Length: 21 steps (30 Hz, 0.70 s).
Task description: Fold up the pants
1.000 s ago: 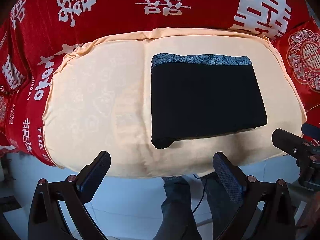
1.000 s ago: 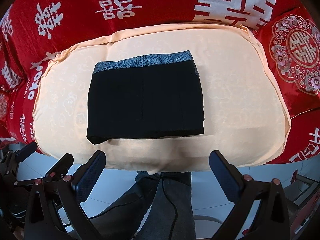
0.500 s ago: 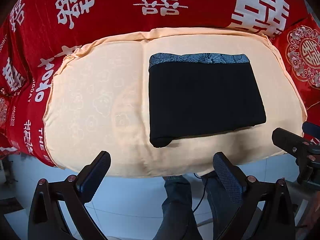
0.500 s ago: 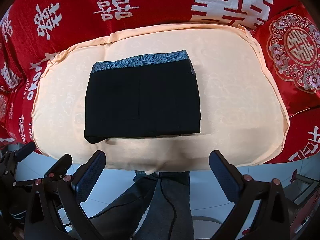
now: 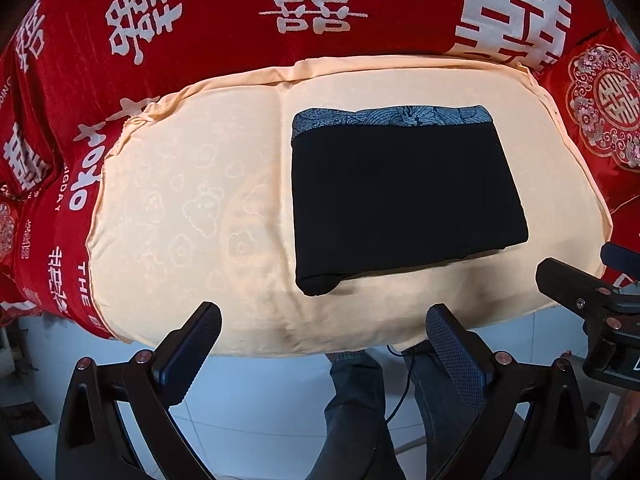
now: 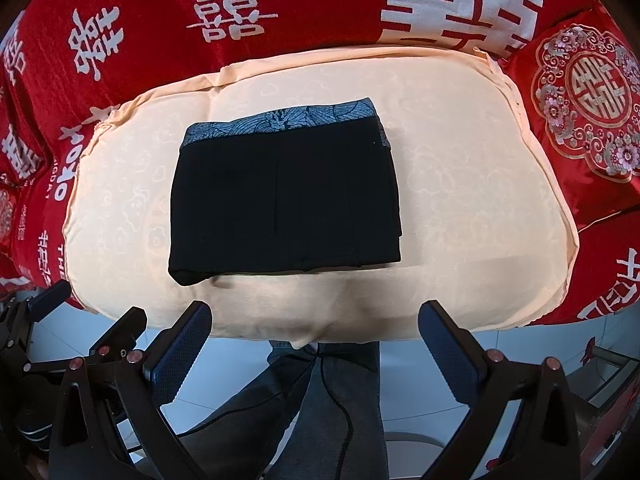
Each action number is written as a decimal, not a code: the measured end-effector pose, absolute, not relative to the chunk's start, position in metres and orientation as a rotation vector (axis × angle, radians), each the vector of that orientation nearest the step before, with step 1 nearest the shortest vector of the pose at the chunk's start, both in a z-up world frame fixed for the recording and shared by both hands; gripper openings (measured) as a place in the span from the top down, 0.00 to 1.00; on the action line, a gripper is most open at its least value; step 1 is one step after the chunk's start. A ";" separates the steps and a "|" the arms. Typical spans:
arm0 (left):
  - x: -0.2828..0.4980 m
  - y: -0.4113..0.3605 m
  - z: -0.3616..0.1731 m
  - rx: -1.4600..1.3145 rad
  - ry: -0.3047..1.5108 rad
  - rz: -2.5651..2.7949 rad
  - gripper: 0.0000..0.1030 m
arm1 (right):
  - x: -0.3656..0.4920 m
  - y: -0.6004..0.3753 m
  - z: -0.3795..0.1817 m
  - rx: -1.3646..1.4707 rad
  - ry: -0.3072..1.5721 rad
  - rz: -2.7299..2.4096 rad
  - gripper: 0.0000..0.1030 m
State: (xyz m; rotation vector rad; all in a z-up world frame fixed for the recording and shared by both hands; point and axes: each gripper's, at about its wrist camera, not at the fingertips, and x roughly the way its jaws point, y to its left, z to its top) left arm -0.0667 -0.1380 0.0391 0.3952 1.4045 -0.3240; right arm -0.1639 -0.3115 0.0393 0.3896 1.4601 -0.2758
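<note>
Ahead of us lies the red character-printed bedspread (image 5: 200, 60), then the peach cloud-patterned cushion (image 5: 192, 208). On it the folded black pants (image 6: 284, 204) rest flat, apparently finished. Left gripper (image 5: 320, 344) and right gripper (image 6: 316, 340) hang spread apart, empty, clear.

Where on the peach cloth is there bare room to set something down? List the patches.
Widest: left of the folded pants, out to the peach cloth edge by the red bedding. A narrower patch lies right of the pants; thin strips lie beyond the waistband and along the near edge. Center-right is occupied.
</note>
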 end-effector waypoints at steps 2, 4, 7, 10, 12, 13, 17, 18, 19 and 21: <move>-0.067 -0.138 0.040 0.395 1.402 -0.323 0.00 | -0.164 -0.309 0.039 0.390 1.461 -0.276 0.00; -0.068 -0.139 0.040 0.397 1.400 -0.322 0.00 | -0.164 -0.308 0.039 0.388 1.461 -0.277 0.00; -0.069 -0.139 0.040 0.403 1.395 -0.316 0.00 | -0.163 -0.307 0.039 0.387 1.464 -0.276 0.00; -0.068 -0.139 0.040 0.401 1.398 -0.313 0.00 | -0.163 -0.305 0.038 0.385 1.466 -0.274 0.00; -0.068 -0.139 0.040 0.401 1.399 -0.310 0.00 | -0.163 -0.304 0.038 0.383 1.469 -0.272 0.00; -0.067 -0.139 0.040 0.401 1.399 -0.308 0.00 | -0.163 -0.304 0.037 0.383 1.469 -0.272 0.00; -0.066 -0.139 0.040 0.397 1.401 -0.307 0.00 | -0.163 -0.303 0.037 0.385 1.469 -0.273 0.00; -0.066 -0.138 0.039 0.396 1.402 -0.308 0.00 | -0.163 -0.303 0.037 0.385 1.470 -0.273 0.00; -0.066 -0.138 0.039 0.395 1.402 -0.308 0.00 | -0.163 -0.303 0.037 0.385 1.470 -0.274 0.00; -0.065 -0.138 0.039 0.400 1.399 -0.307 0.00 | -0.163 -0.303 0.037 0.385 1.469 -0.274 0.00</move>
